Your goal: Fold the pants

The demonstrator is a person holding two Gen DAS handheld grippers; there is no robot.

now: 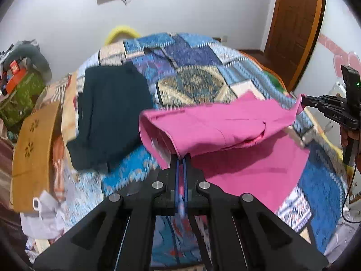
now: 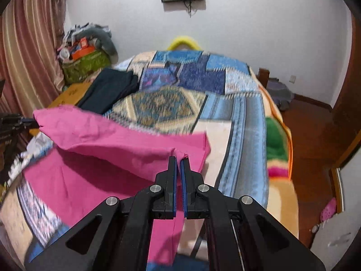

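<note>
Pink pants (image 1: 225, 126): plain magenta fabric, partly folded, upper layer lifted off the lower one. In the left wrist view they fill the centre-right of the frame; raised layer forms a taut horizontal band from centre to right edge, rounded fold at its left end, shadowed gap under it, lower layer lying flat on the patterned bedspread toward lower right. In the right wrist view the pants (image 2: 108, 144) span left to centre; raised edge runs from the left edge down to mid-frame, a strip hanging down to the bottom centre. Motion blur softens fabric detail.
</note>
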